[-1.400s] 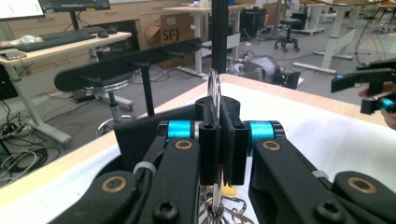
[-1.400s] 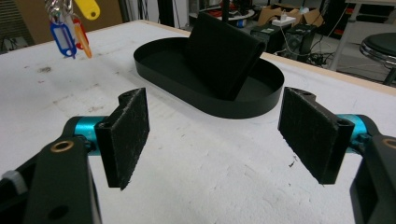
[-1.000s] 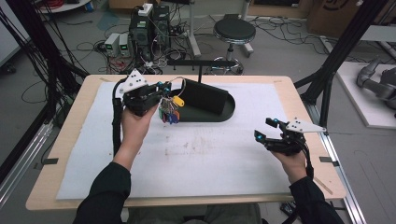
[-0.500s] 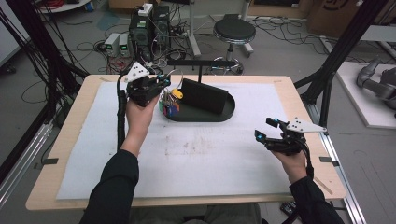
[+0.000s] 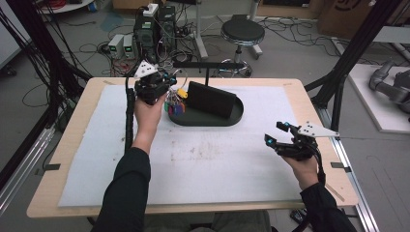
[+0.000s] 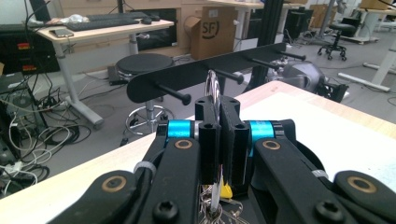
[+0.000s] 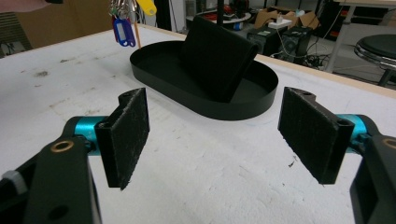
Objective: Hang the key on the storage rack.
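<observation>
White foam mat [image 5: 290, 104] covering wooden table [image 5: 67, 145], largest to smallest from there. Black oval tray [image 5: 232, 118] at rear centre, carrying upright panel [image 5: 210, 99] with peg rail [image 6: 243, 58] up top; pegs jutting toward the person's side, so likely a key rack. Left gripper [image 5: 162, 87] raised at tray's left end, jaws clamped together on metal key ring [image 6: 212, 86]. Ring pinched edge-on, plane vertical, open loop sticking up past the jaw tips in line with a peg [image 6: 170, 91] — probably held that way for threading onto it. Key bunch [image 5: 175, 105] hanging straight down under the grip, long axis vertical, yellow tag [image 7: 145, 6] and blue tag [image 7: 122, 31] lowest, over tray's left end. Right gripper [image 5: 275, 135] parked near table's right edge, jaws wide apart, nothing between, well clear.
</observation>
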Action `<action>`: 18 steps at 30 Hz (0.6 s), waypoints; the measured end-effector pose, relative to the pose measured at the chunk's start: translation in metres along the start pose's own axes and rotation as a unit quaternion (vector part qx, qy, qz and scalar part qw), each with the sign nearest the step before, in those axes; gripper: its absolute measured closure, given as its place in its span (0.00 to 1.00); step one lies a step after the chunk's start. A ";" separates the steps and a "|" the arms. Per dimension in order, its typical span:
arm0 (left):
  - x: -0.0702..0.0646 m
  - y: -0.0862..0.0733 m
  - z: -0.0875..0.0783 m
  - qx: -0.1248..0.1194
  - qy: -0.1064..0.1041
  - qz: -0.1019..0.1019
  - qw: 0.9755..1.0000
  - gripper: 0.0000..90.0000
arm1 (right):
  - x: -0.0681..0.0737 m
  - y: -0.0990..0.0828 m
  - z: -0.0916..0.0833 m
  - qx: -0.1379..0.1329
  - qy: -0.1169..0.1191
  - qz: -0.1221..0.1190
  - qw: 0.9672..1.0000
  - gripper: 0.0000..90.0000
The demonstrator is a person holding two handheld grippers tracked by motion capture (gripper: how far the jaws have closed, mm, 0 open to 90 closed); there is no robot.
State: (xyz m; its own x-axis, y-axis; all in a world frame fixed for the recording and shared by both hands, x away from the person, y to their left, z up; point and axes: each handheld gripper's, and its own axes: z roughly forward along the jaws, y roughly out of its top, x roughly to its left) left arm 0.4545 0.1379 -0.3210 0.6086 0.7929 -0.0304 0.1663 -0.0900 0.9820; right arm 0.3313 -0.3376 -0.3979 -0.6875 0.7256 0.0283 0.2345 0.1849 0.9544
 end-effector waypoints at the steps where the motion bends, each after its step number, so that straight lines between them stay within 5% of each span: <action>1: 0.001 -0.001 0.001 -0.001 0.002 -0.003 1.000 0.96 | 0.000 0.000 0.000 0.001 0.000 -0.001 1.000 0.28; 18: 0.014 -0.013 0.012 0.004 0.018 -0.032 0.999 0.96 | -0.002 -0.001 0.000 0.002 0.000 -0.002 1.000 0.28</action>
State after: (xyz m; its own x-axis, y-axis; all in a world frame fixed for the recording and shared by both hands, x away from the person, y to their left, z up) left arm 0.4698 0.1430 -0.3358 0.5686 0.8180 -0.0865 0.2099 -0.0426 0.9768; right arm 0.3320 -0.3393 -0.3985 -0.6891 0.7243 0.0250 0.2342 0.1899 0.9534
